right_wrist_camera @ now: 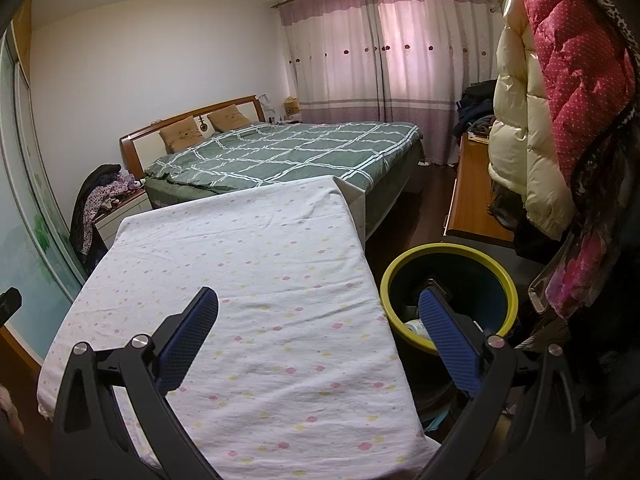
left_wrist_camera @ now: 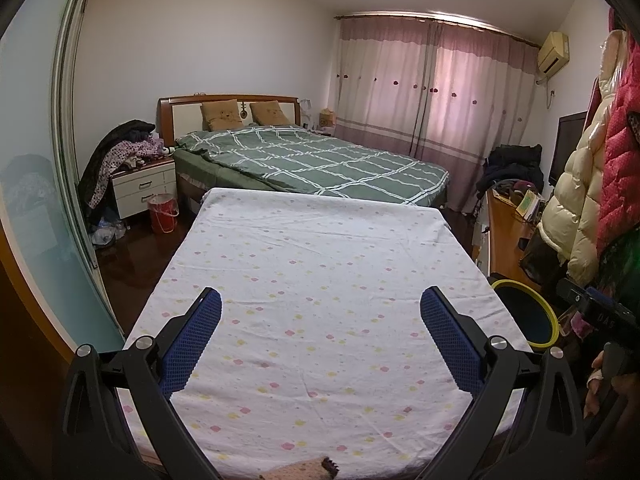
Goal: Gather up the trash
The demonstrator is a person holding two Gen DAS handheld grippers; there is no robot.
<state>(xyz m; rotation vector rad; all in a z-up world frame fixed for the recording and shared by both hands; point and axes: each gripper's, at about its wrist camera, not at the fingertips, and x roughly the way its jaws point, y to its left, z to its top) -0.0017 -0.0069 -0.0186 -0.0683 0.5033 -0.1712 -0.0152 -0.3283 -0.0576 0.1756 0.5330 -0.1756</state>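
Observation:
A dark bin with a yellow-green rim (right_wrist_camera: 448, 258) stands on the floor at the right side of a table covered by a white spotted cloth (right_wrist_camera: 256, 280); pale trash (right_wrist_camera: 416, 326) lies inside it. My right gripper (right_wrist_camera: 320, 300) is open with nothing between its fingers, one finger over the cloth, the other over the bin. My left gripper (left_wrist_camera: 320, 302) is open above the cloth (left_wrist_camera: 320, 272), holding nothing. The bin's rim (left_wrist_camera: 550, 316) shows at the right in the left wrist view. A brown scrap (left_wrist_camera: 304, 470) lies at the cloth's near edge.
A bed with a green checked cover (left_wrist_camera: 312, 160) stands beyond the table. A nightstand piled with clothes (left_wrist_camera: 140, 176) and a red bucket (left_wrist_camera: 162, 214) are at the left. Hanging coats (right_wrist_camera: 560, 100) and a wooden desk (right_wrist_camera: 476, 192) crowd the right. A person's hand (left_wrist_camera: 600, 384) shows at the right edge.

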